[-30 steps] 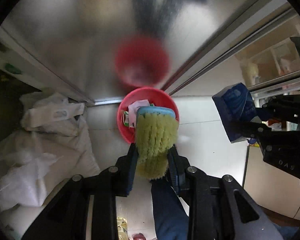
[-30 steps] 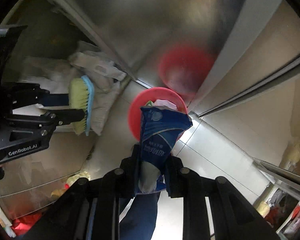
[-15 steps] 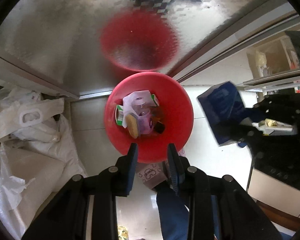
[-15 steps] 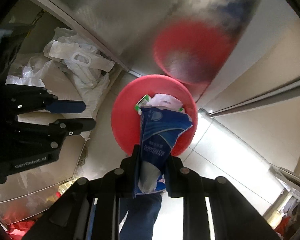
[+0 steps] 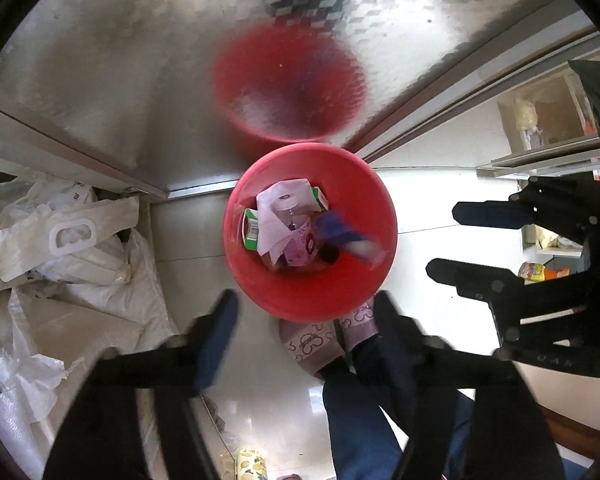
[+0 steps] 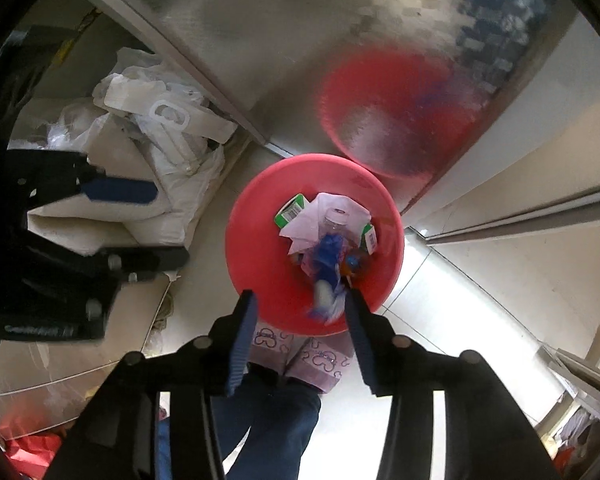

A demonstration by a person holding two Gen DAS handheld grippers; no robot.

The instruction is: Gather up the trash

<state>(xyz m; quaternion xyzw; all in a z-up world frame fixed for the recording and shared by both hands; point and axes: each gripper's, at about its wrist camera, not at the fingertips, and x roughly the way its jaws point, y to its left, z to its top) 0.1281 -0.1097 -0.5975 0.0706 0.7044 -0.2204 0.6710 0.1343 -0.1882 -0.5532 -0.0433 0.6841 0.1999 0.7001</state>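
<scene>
A red bin stands on the floor right under both grippers and holds a green carton, white paper and a clear bottle. A blue packet, blurred, drops free into the bin just past my right gripper. That gripper's jaws are opening and nothing is pressed between them. My left gripper hangs over the bin's near rim, its jaws also opening and blurred, with nothing between them. Each gripper shows in the other's view: the right gripper and the left gripper. I cannot make out the brush.
White plastic bags are heaped on the floor left of the bin. A steel cabinet front behind it mirrors the red bin. The person's patterned slippers and blue trouser leg are close below. Shelves stand at right.
Both grippers sank toward the bin. The left let go of the yellow-green brush, then spread its jaws wide. The right jaws have parted and the blue packet has dropped out.
</scene>
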